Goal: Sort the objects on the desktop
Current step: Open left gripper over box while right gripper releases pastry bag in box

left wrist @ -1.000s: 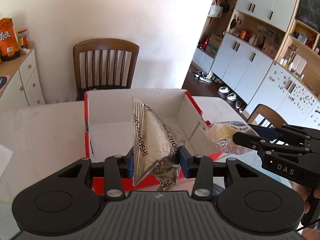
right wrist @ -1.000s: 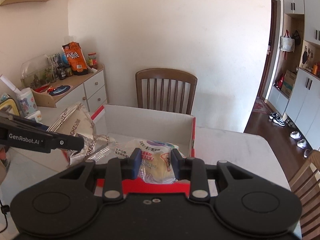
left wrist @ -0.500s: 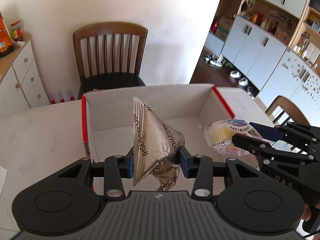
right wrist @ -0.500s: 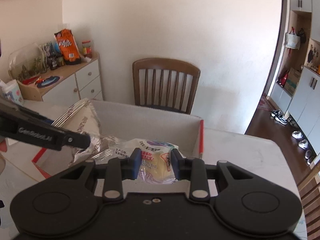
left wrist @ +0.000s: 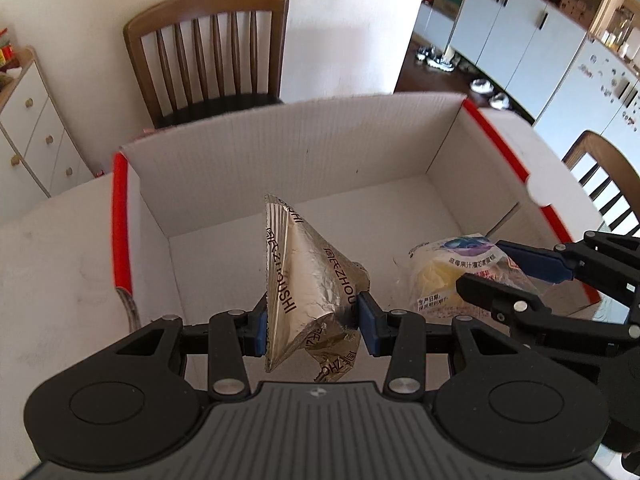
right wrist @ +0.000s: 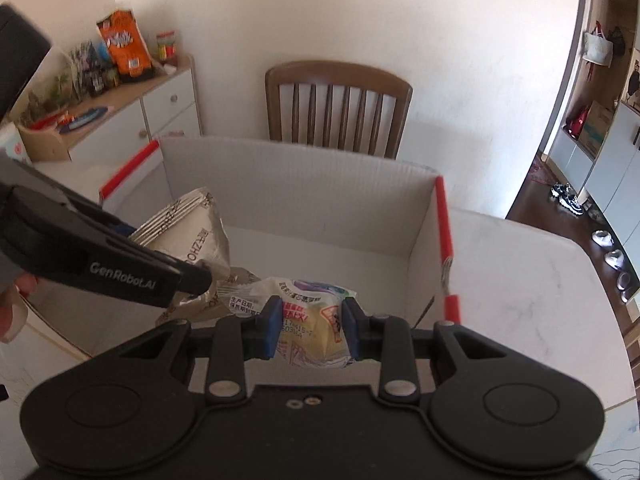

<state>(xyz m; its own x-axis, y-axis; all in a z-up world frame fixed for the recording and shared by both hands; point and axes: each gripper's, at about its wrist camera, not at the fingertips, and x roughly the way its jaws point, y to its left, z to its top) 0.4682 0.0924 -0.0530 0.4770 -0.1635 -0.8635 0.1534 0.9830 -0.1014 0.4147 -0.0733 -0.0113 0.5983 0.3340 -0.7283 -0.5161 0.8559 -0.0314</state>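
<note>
A white cardboard box [left wrist: 280, 160] with red-edged flaps stands open on the white table. My left gripper [left wrist: 312, 318] is shut on a silver foil snack packet [left wrist: 308, 280], held over the box's inside. To its right, my right gripper [left wrist: 520, 280] is shut on a clear-wrapped yellow bread bun [left wrist: 440, 272], also over the box. In the right wrist view the right gripper [right wrist: 310, 326] pinches the bun packet [right wrist: 312, 320] above the box floor [right wrist: 320, 248], and the foil packet [right wrist: 192, 236] hangs in the left gripper [right wrist: 192, 276] at the left.
A brown wooden chair [left wrist: 208, 52] stands behind the box against the wall. A white drawer cabinet [right wrist: 160, 112] with snack bags on top is at the left. Another chair [left wrist: 600, 176] and white cupboards [left wrist: 520, 28] are to the right. A person's fingers [right wrist: 12, 300] show at the left edge.
Both grippers have moved forward and down, from the box's near edge to over its inside, each still holding its packet. The box now fills more of both views.
</note>
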